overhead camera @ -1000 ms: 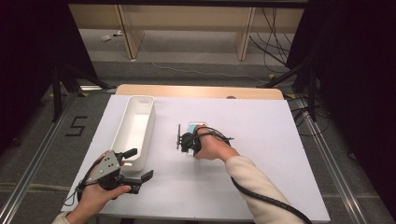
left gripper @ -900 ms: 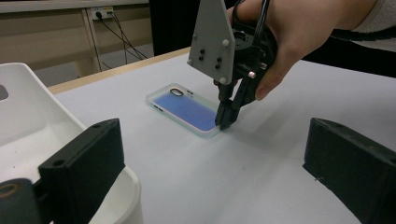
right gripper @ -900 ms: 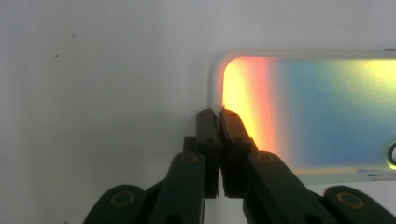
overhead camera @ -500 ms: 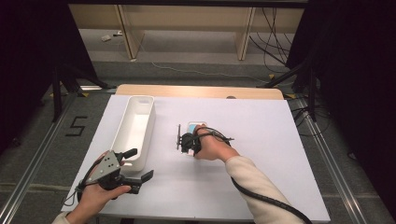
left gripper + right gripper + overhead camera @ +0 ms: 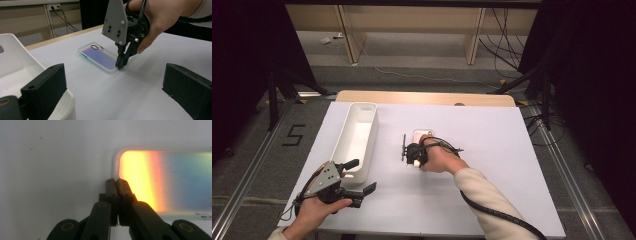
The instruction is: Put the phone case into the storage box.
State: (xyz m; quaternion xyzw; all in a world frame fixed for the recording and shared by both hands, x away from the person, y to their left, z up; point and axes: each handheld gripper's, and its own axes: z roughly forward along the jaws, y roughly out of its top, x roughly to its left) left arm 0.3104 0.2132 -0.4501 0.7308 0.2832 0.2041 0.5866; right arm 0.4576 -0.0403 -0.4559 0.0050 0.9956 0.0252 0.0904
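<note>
The phone case [image 5: 98, 57] lies flat near the middle of the white table [image 5: 512, 150], right of the white bin [image 5: 357, 137]. The right gripper [image 5: 121, 65] pinches its near end, jaws pressed together on the rim. The left gripper [image 5: 362, 176], jaws spread and empty, hovers beside the bin's near end.

A white table [image 5: 492, 200] carries a long white tray [image 5: 357, 135] and, well apart, an iridescent phone case [image 5: 100, 57].
</note>
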